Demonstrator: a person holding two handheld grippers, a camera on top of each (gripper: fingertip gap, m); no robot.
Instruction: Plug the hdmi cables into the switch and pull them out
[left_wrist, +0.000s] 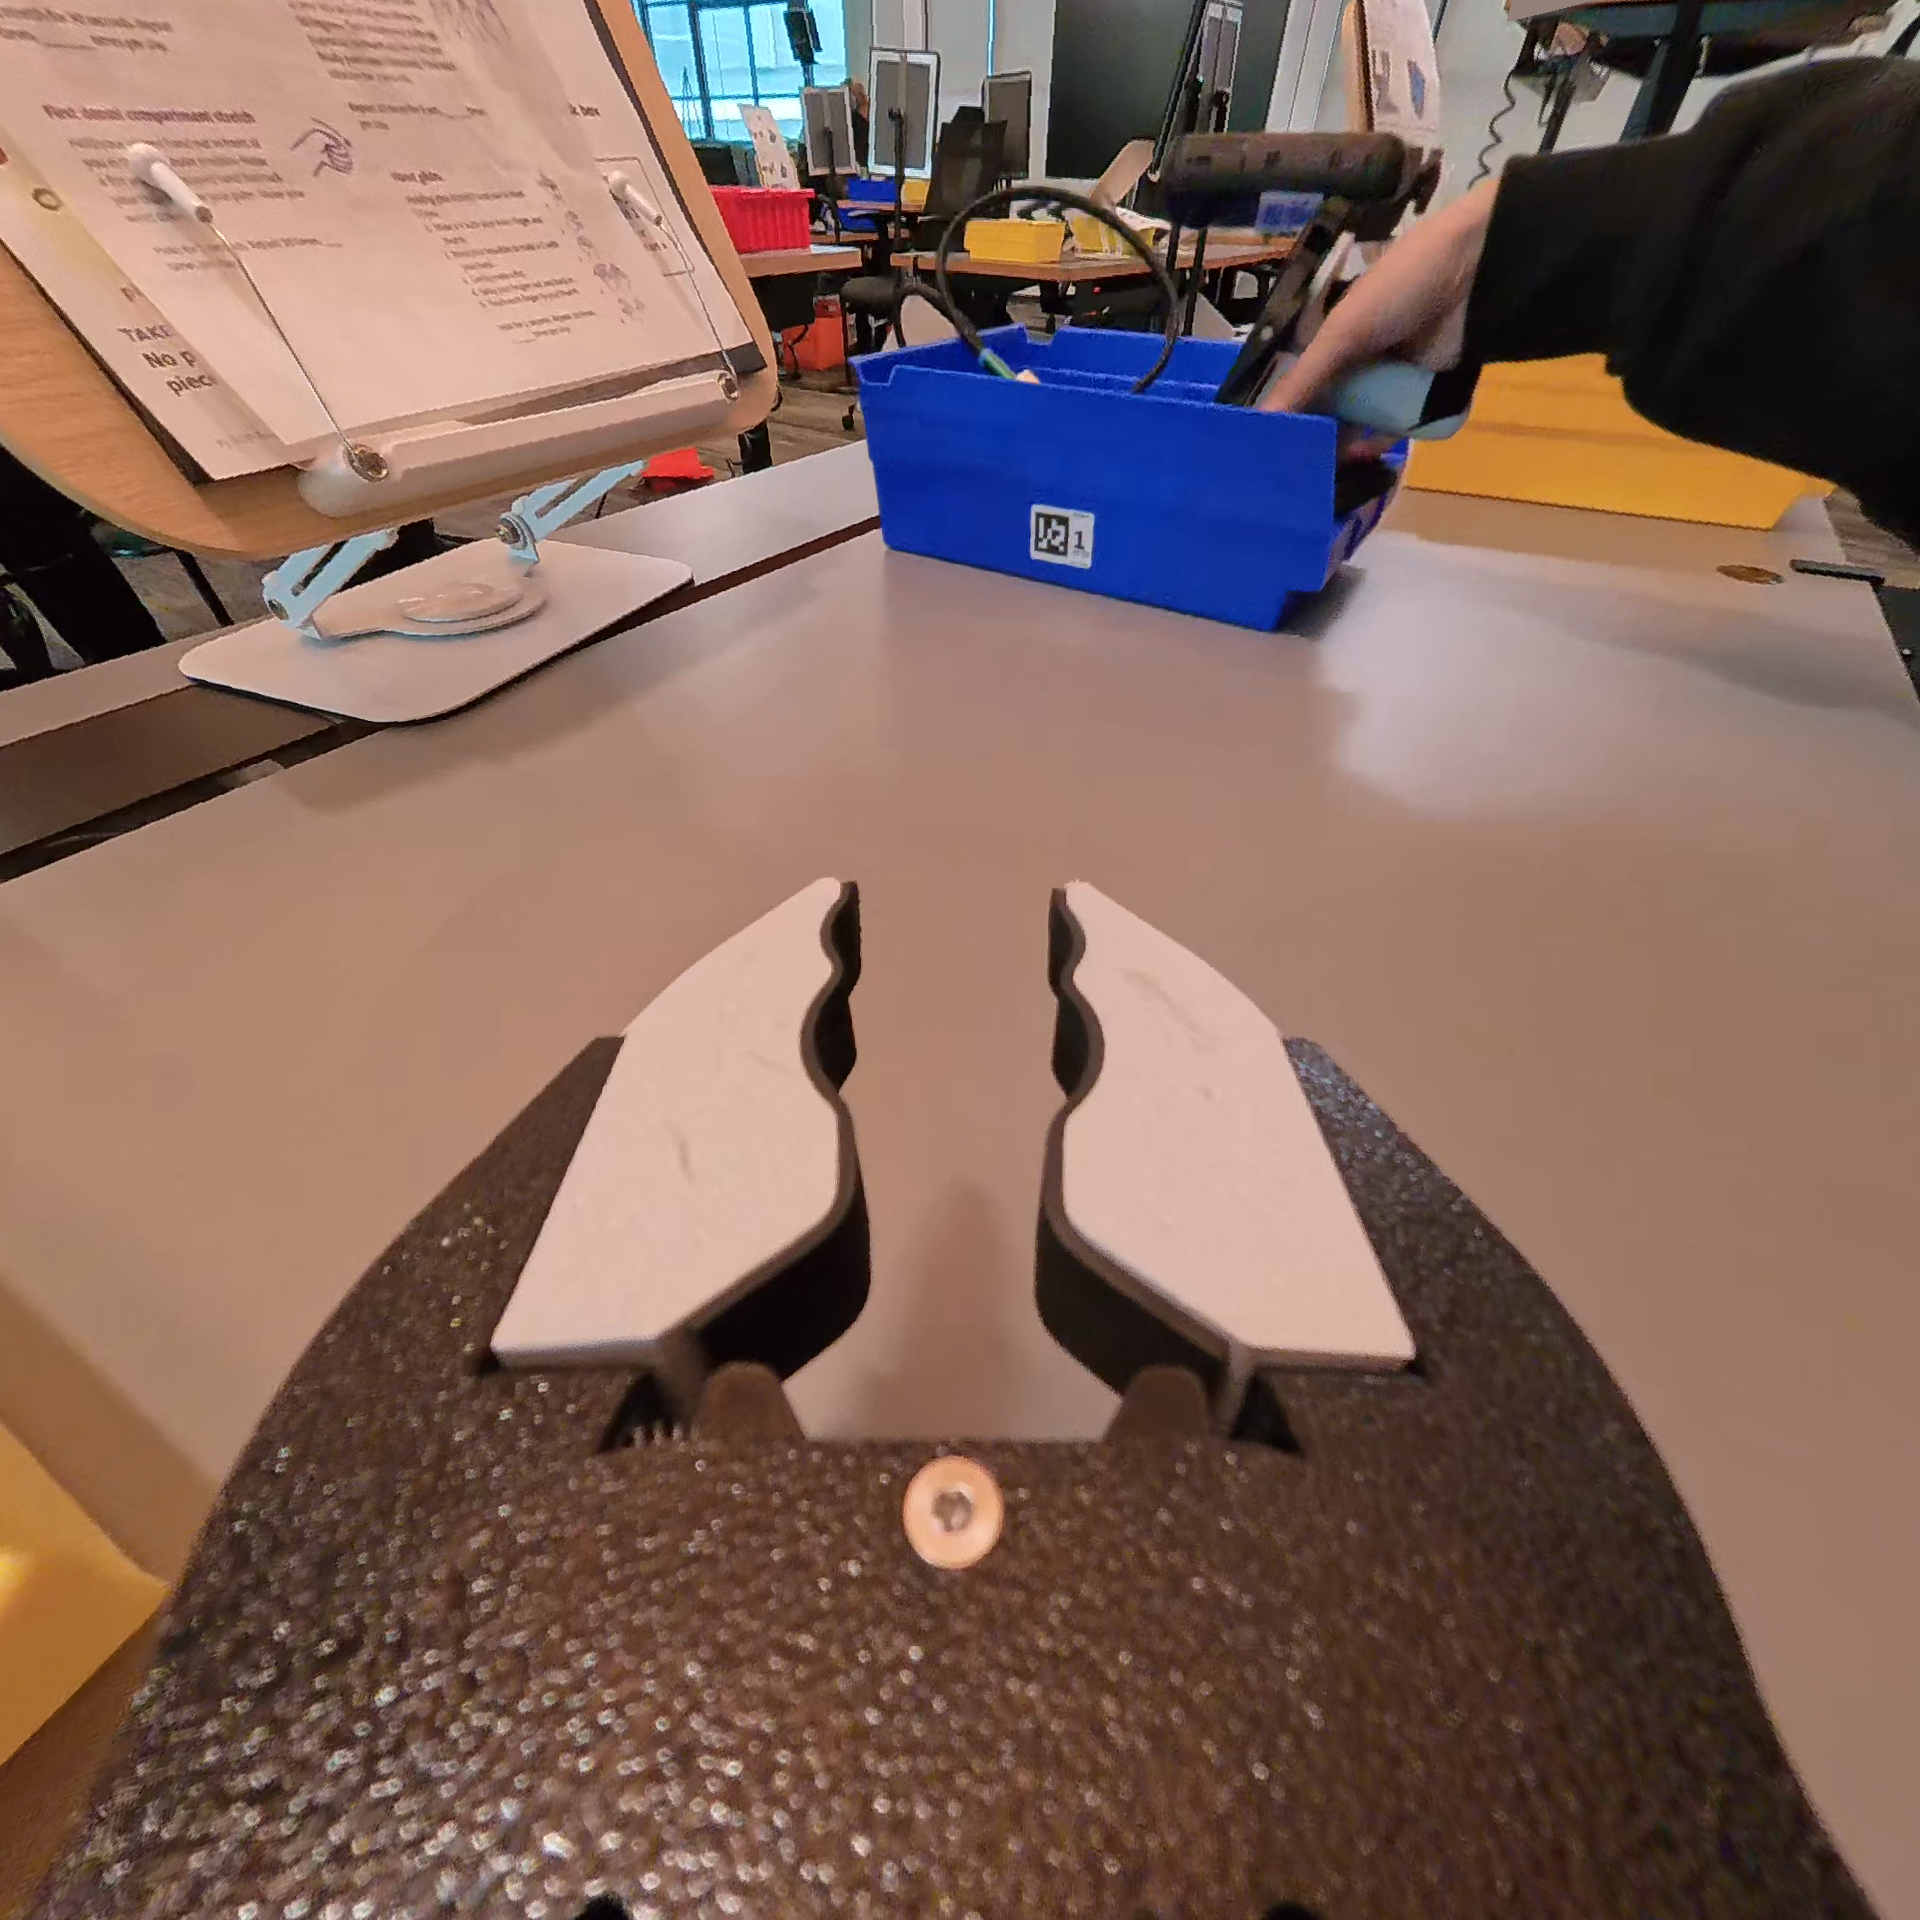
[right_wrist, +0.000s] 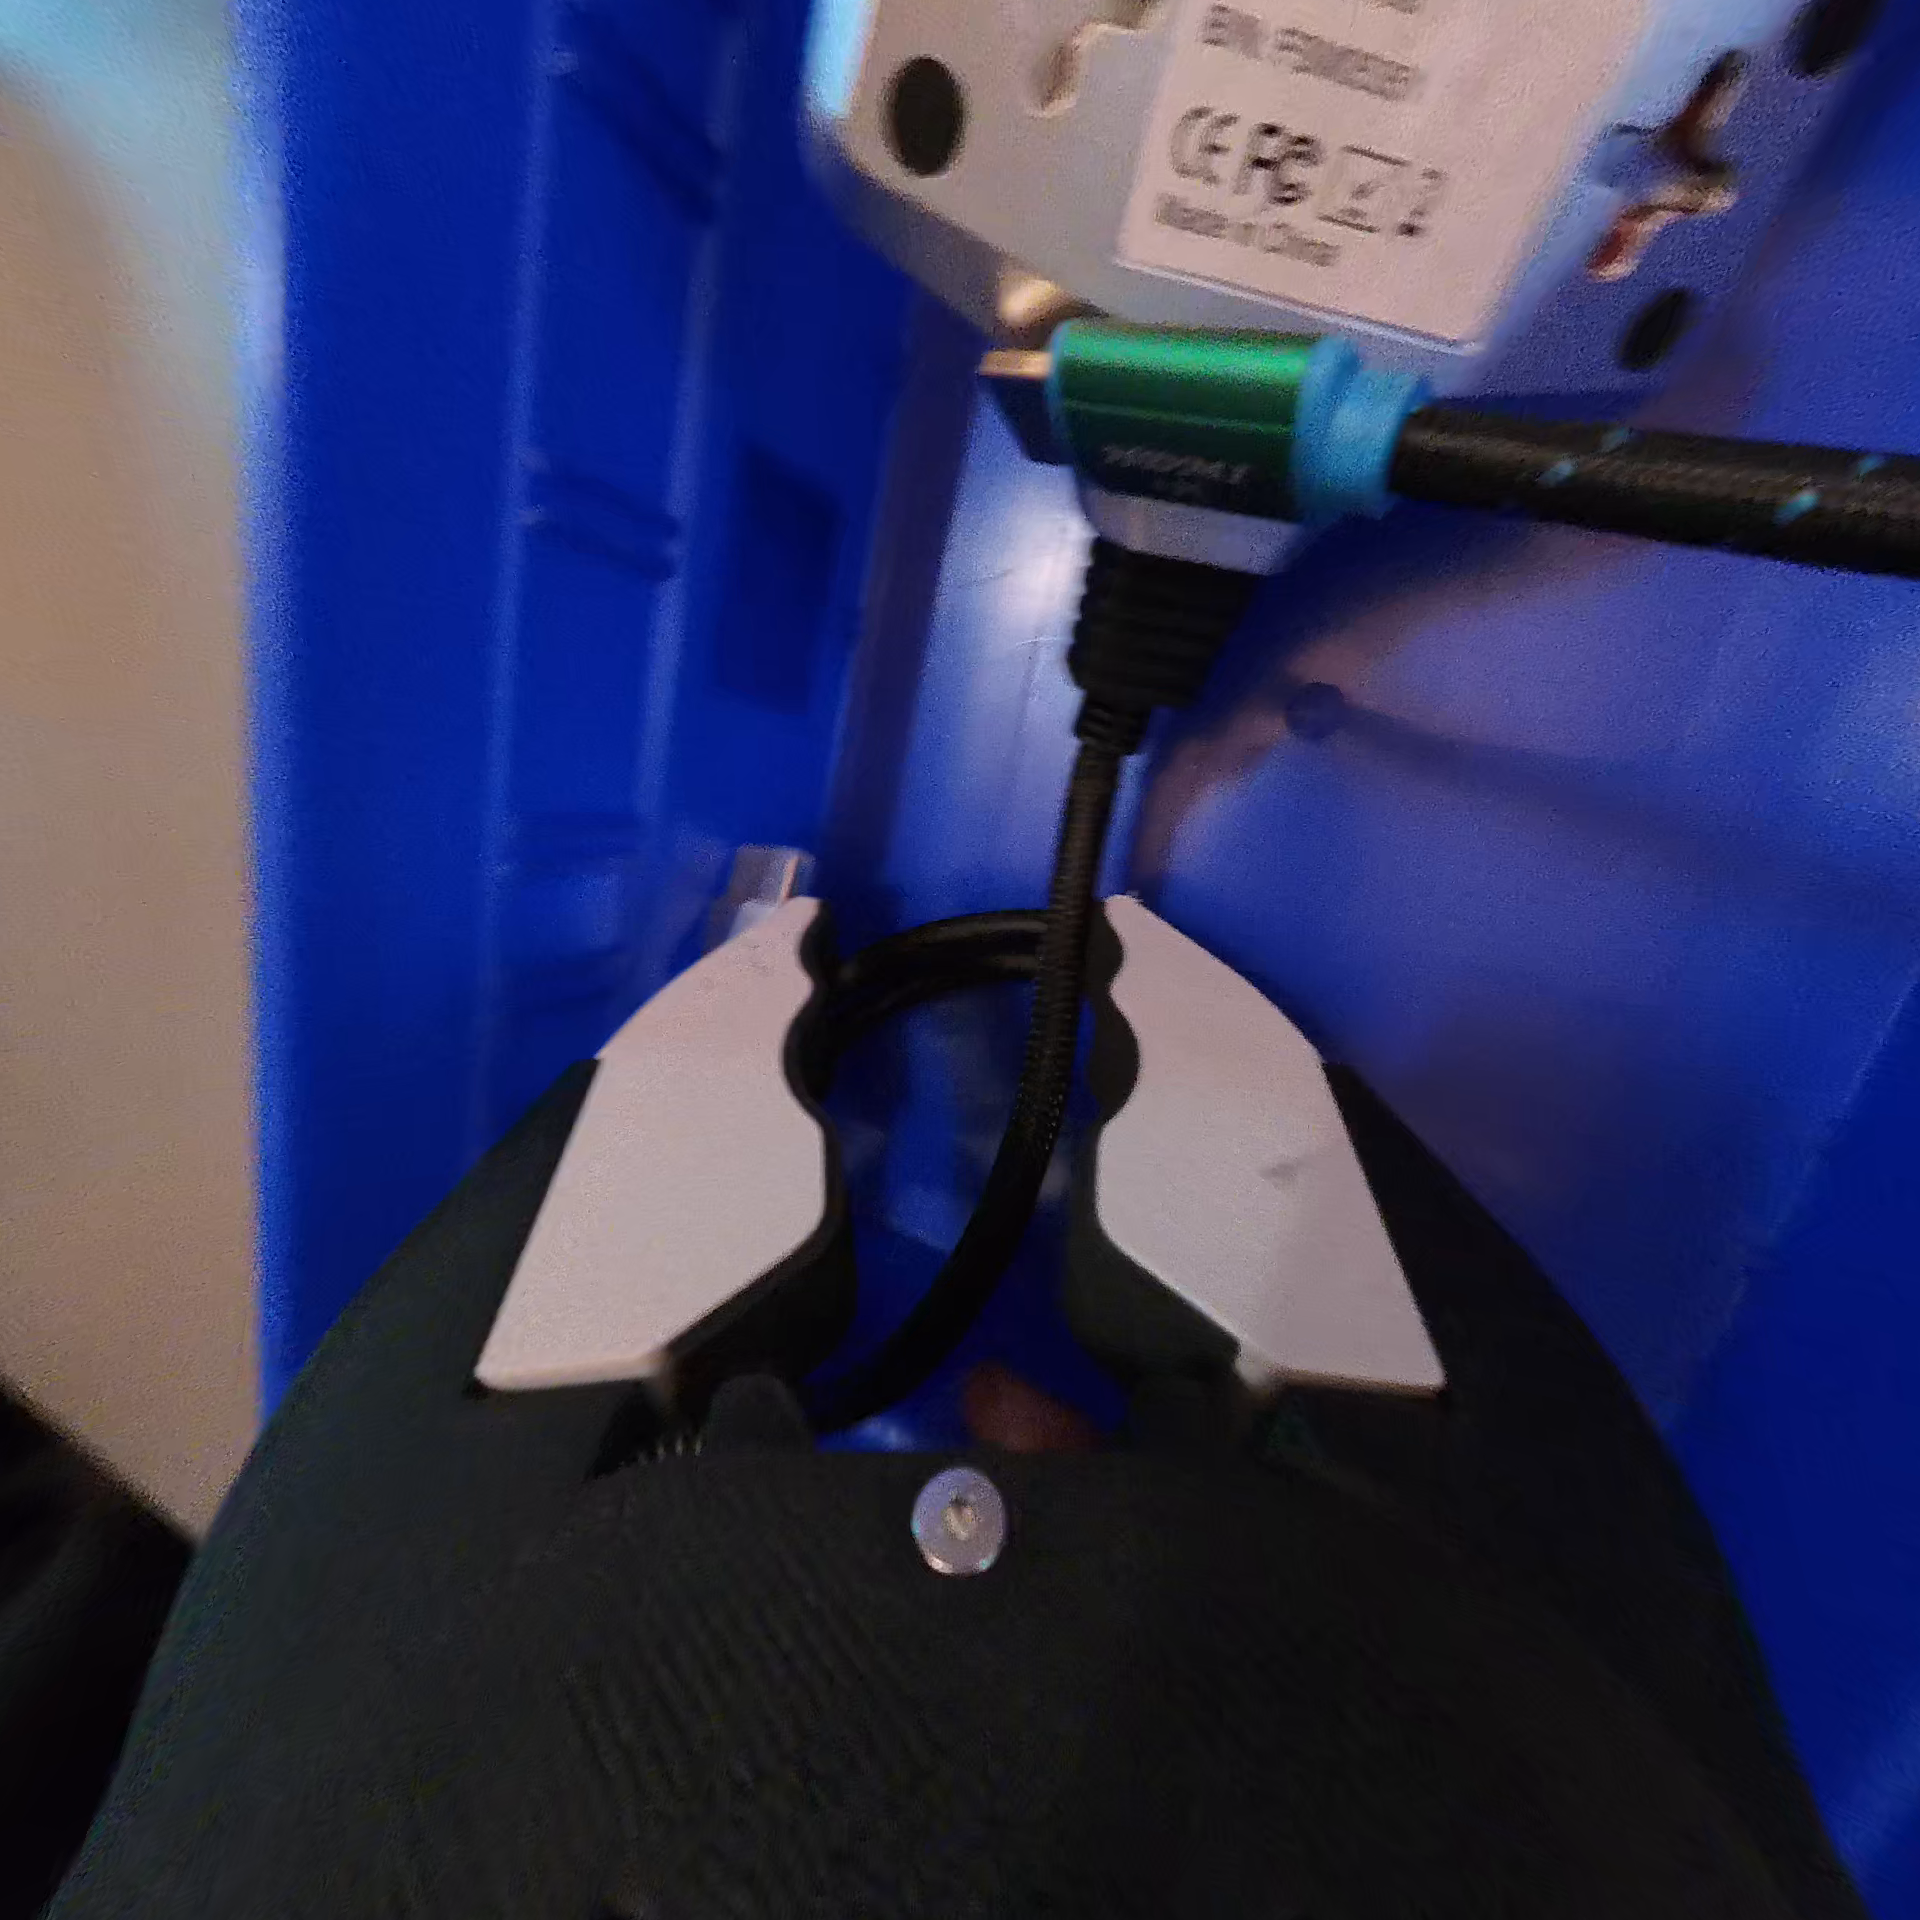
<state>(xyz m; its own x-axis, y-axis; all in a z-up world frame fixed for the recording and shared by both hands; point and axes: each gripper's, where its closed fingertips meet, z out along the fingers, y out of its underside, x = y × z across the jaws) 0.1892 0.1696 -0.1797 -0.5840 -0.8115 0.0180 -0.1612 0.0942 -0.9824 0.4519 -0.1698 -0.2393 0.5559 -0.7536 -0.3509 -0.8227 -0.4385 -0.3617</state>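
Two braided black HDMI cables (right_wrist: 1049, 1039), green-shelled plug (right_wrist: 1174, 416) beside silver switch (right_wrist: 1195, 145).

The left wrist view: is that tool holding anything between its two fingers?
No. The left tool hovers open over the bare grey table, with nothing between its fingers.

To my left a tilted wooden document stand (left_wrist: 582, 343) holds printed sheets on a white base resting on the grey worktop (left_wrist: 1039, 748). Beyond it, yellow paper (left_wrist: 1600, 447) lies flat, and red (left_wrist: 764, 215) and yellow bins (left_wrist: 1013, 241) sit on distant desks.
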